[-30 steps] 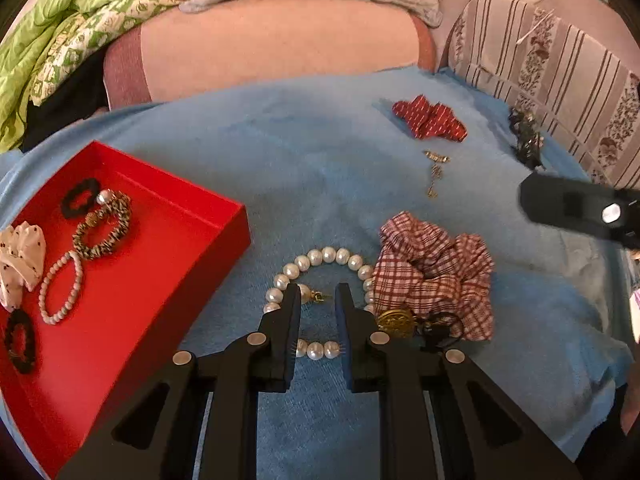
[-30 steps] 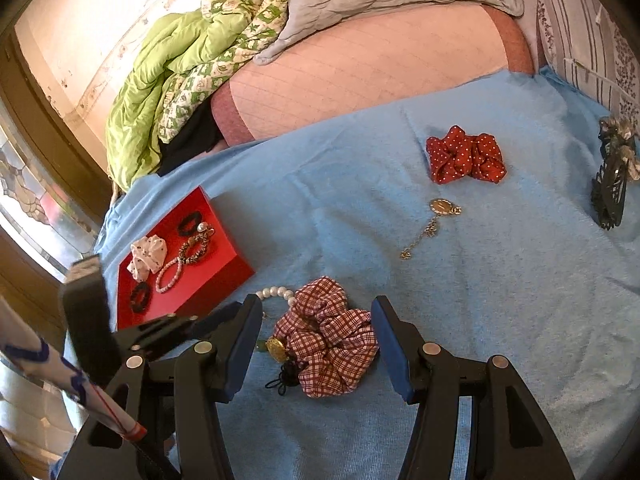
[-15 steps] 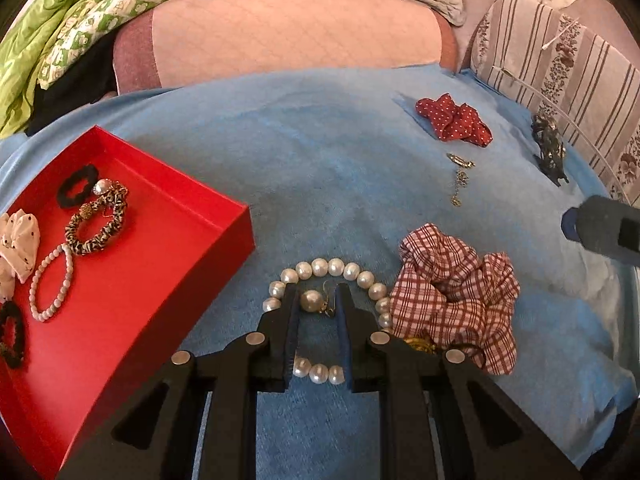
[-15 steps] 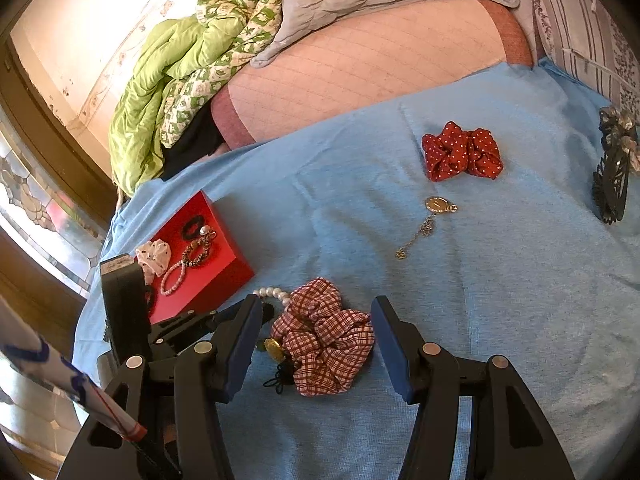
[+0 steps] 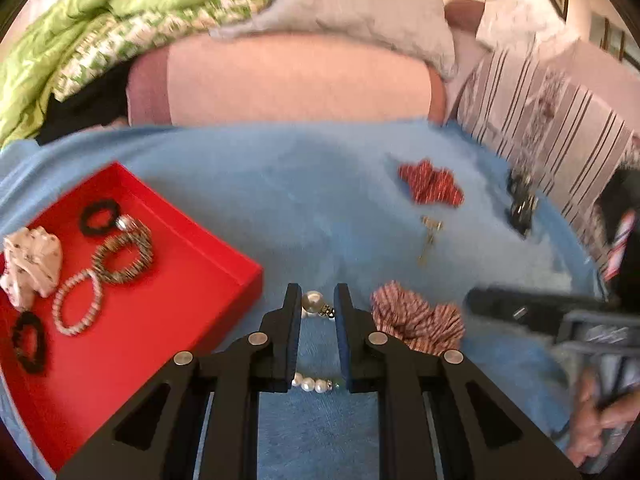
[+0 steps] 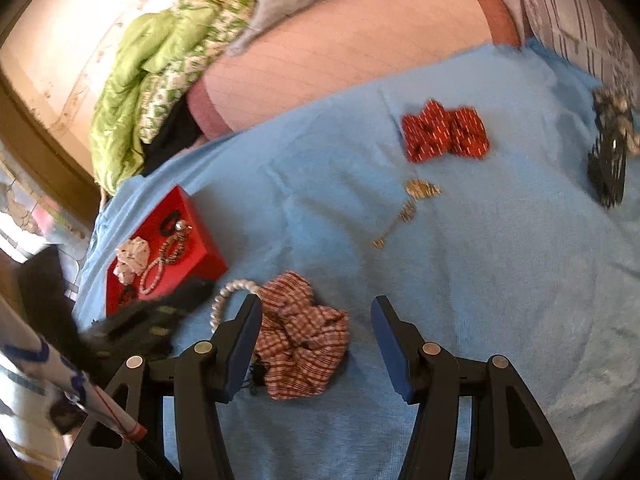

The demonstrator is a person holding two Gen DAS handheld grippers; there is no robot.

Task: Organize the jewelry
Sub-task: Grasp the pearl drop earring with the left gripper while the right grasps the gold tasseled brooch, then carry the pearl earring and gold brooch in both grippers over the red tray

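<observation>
My left gripper (image 5: 316, 300) is shut on a pearl earring (image 5: 312, 302), which sits between the fingertips just above the blue cloth. Under the fingers the pearl bracelet (image 5: 314, 385) lies on the cloth; it also shows as the bracelet (image 6: 230, 294) in the right wrist view. To its left stands the red tray (image 5: 160, 320), holding hair ties, bracelets and a white scrunchie. My right gripper (image 6: 316, 302) is open and hovers over the red checked scrunchie (image 6: 304, 336), its fingers on either side without touching. The left gripper shows blurred (image 6: 160, 314) next to the tray (image 6: 202, 258).
Further back on the cloth lie a red dotted scrunchie (image 6: 444, 134), a gold pendant on a chain (image 6: 416, 196) and a black hair claw (image 6: 608, 164). A pink cushion (image 5: 296, 80) and green bedding (image 5: 80, 40) bound the far side. A person's hand (image 5: 600, 420) is at lower right.
My left gripper has risen with the pearl earring between its tips, while the pearl bracelet stayed on the cloth. The right gripper came slightly lower over the checked scrunchie.
</observation>
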